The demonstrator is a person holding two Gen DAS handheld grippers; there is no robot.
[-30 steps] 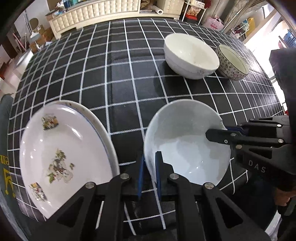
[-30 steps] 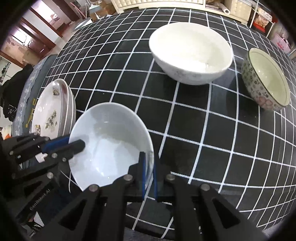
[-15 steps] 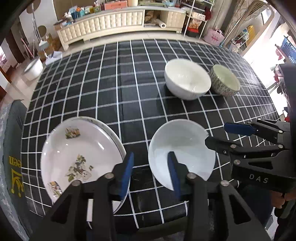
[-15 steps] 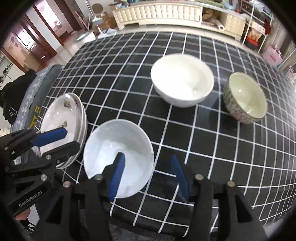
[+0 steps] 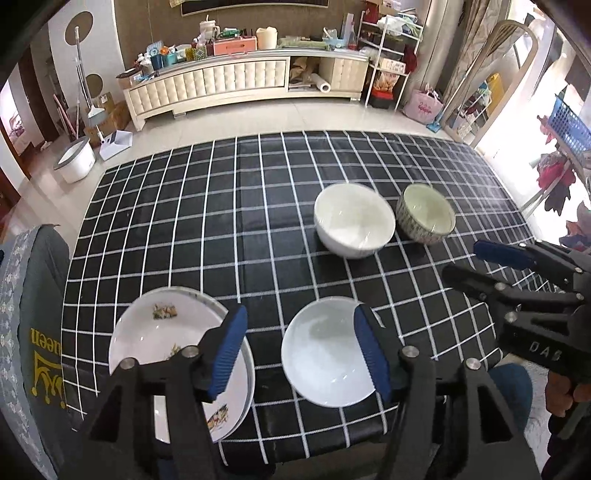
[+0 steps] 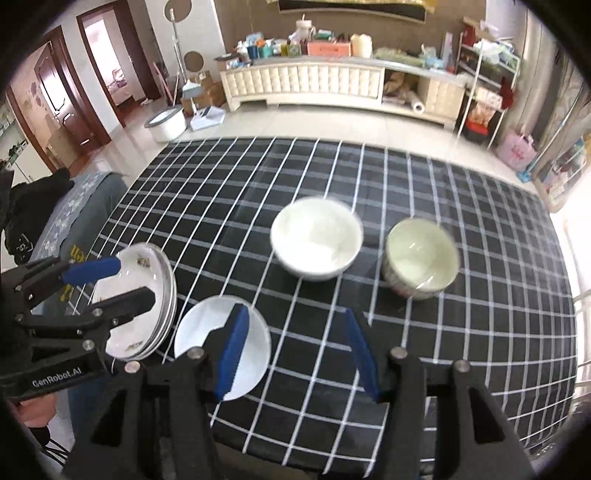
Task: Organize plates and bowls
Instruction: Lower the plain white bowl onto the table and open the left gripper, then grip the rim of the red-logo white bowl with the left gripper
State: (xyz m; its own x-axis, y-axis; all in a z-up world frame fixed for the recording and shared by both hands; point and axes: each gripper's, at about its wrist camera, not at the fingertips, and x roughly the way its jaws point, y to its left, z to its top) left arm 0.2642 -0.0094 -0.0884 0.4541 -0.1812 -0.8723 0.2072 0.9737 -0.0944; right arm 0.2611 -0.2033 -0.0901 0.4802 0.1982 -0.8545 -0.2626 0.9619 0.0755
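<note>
Beyond the table I saw a long cream tufted sideboard [image 5: 236, 83] cluttered on top, standing against a brown wall [image 6: 243, 22]. The pale glossy tile floor [image 5: 295, 114] held a white round basin [image 5: 75, 162], and daylight poured in at the right.

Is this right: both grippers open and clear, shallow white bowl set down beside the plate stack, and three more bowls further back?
Not quite: two bowls stand further back, the white bowl and the patterned bowl, as the left wrist view shows. The rest holds: left gripper and right gripper open, shallow white bowl beside the plate stack.
</note>
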